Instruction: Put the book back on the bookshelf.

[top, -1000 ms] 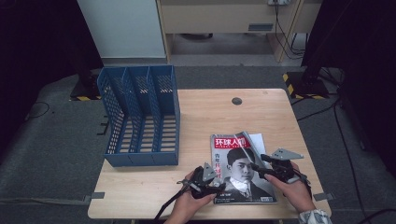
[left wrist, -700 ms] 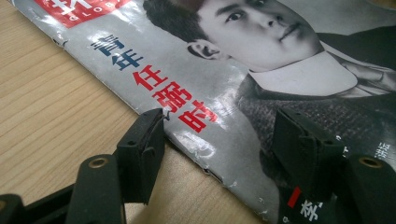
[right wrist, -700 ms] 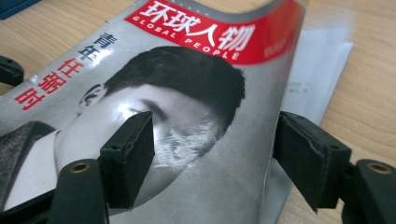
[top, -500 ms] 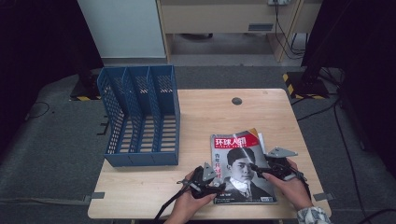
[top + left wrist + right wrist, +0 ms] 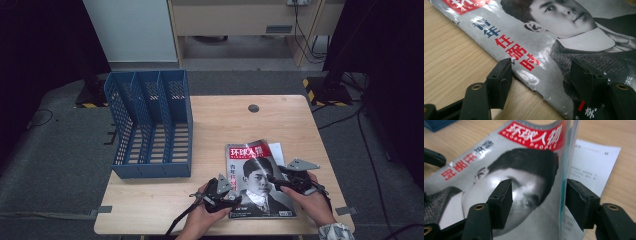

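Right gripper (image 5: 536,195): jaws apart, straddling the lifted right edge of the magazine (image 5: 524,170). They have just been closing a little, with that edge between them. Pads not pressing on it yet as far as I can see; gap on both sides. Cover edge curls up between them, and a loose sheet (image 5: 589,162) lies flat on the table beyond.

Left gripper (image 5: 541,75): jaws apart, not gripping. One pad sits at the magazine's left edge, the other hangs over the cover. Nothing pinched.

From the high view: magazine (image 5: 257,180) lies near the front right corner of the table (image 5: 220,120), cover up, sheet (image 5: 277,148) poking out from under its far right corner. Left gripper (image 5: 231,196) at the magazine's front left, right gripper (image 5: 275,181) at its right edge. Both hands low over it.

Blue file rack (image 5: 150,125) stands on the table's left side, three slots, none loaded that I can see. Well apart from the magazine.

Step, my read: picking the magazine up, probably for the rack. Right side is mid-grasp.

Next: right jaws need to close fully on the raised edge, cover and pages together, not just the cover. Left should steady or get under the spine edge. Risk: cover alone lifts and the pages fan out.
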The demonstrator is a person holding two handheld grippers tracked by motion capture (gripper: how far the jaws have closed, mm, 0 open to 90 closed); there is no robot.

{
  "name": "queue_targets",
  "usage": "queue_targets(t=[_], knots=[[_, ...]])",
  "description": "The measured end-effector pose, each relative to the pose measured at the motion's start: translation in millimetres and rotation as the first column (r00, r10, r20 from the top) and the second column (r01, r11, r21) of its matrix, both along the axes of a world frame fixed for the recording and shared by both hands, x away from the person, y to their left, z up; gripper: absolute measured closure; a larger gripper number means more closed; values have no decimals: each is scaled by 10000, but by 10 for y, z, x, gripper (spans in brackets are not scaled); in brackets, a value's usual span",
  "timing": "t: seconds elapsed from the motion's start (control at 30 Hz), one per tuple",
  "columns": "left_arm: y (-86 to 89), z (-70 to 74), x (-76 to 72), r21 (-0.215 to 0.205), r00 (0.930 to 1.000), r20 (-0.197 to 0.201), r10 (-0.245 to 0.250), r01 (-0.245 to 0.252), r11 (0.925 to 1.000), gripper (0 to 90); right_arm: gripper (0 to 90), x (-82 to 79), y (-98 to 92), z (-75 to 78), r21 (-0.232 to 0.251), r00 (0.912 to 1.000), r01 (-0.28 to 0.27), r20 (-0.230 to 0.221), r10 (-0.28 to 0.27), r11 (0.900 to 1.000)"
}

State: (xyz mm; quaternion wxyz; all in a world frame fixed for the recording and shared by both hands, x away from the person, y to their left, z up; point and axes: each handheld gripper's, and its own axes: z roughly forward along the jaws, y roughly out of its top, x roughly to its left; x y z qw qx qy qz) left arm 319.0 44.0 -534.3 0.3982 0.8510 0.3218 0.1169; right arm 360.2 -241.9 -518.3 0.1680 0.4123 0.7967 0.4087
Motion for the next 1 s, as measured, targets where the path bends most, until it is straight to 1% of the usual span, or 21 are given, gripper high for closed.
queue_targets(t=[0.1, 0.17, 0.2, 0.27, 0.33, 0.4, 0.47, 0.5, 0.53, 0.57, 0.63, 0.67, 0.7, 0.73, 0.77, 0.8, 0.83, 0.87, 0.93, 0.97, 1.0], knots=[[0, 0, 0, 1, 10000, 0, -2, 2, 10000, 339, 365, 30, 3, -47, -226, 9994, -116, -341, 108, 9997], [0, 0, 1, -5, 10000, -2, -1, 1, 10000, 339, 358, 41, 11, -69, -411, 9990, -85, -441, 67, 9991], [0, 0, 1, -5, 10000, -2, -1, 1, 10000, 339, 358, 41, 11, -69, -411, 9990, -85, -441, 67, 9991], [0, 0, 1, -8, 10000, -3, 0, 0, 10000, 339, 381, 45, -1, -101, -382, 9968, -66, -798, 36, 9992], [-1, 0, 1, -12, 10000, -2, 4, -4, 10000, 339, 440, 34, -17, -89, -189, 9965, -203, -814, 187, 9996], [0, 0, 1, -6, 10000, -3, 0, 0, 10000, 339, 484, 16, -33, -45, 154, 9968, -412, -676, 422, 9990], [-1, 0, 1, -17, 10000, -3, 6, -6, 10000, 339, 522, -15, -32, 7, 582, 9964, -641, -515, 671, 9962], [-1, 0, 1, -11, 10000, -3, 3, -3, 10000, 339, 524, -28, -30, 23, 643, 9958, -769, -455, 799, 9950], [0, 0, 1, -5, 10000, -3, -1, 1, 10000, 338, 523, -35, -18, 23, 586, 9959, -779, -425, 804, 9952], [0, 0, 1, -6, 10000, -5, -1, 1, 10000, 339, 515, -32, -9, 8, 408, 9960, -734, -482, 753, 9965], [-1, -1, 0, -22, 10000, -5, 9, -9, 10000, 338, 470, -4, 14, -42, -70, 9961, -642, -606, 637, 9979], [-1, 0, 1, -14, 10000, -4, 3, -3, 10000, 339, 458, 8, 22, -61, -152, 9957, -649, -666, 638, 9978], [-1, 0, 2, -18, 10000, -5, 2, -2, 10000, 339, 460, 20, 28, -71, -131, 9956, -594, -736, 583, 9981], [-2, -1, 3, -27, 10000, -5, 5, -5, 10000, 339, 484, 30, 30, -74, -101, 9956, -603, -730, 595, 9981], [-4, -1, 6, -31, 10000, -11, 12, -12, 10000, 340, 530, 32, 32, -73, -63, 9952, -680, -710, 674, 9977], [-4, -1, 6, -31, 10000, -11, 12, -12, 10000, 340, 530, 32, 32, -73, -63, 9952, -680, -710, 674, 9977], [-4, -1, 10, -25, 10000, -5, 6, -6, 10000, 340, 582, 16, 39, -33, 202, 9942, -917, -544, 927, 9956], [-4, 0, 11, -22, 10000, -7, 9, -9, 10000, 340, 585, 8, 48, -18, 357, 9936, -988, -518, 1006, 9945], [-4, 0, 14, -17, 10000, -9, 9, -9, 10000, 340, 585, 5, 57, -17, 345, 9931, -1023, -537, 1041, 9942], [-5, 1, 21, 2, 10000, -11, 8, -8, 10000, 340, 582, 5, 72, -29, 236, 9933, -1003, -550, 1015, 9947], [-6, 0, 24, -14, 10000, -13, 21, -21, 10000, 340, 554, 14, 86, -46, 8, 9936, -949, -608, 948, 9955]])
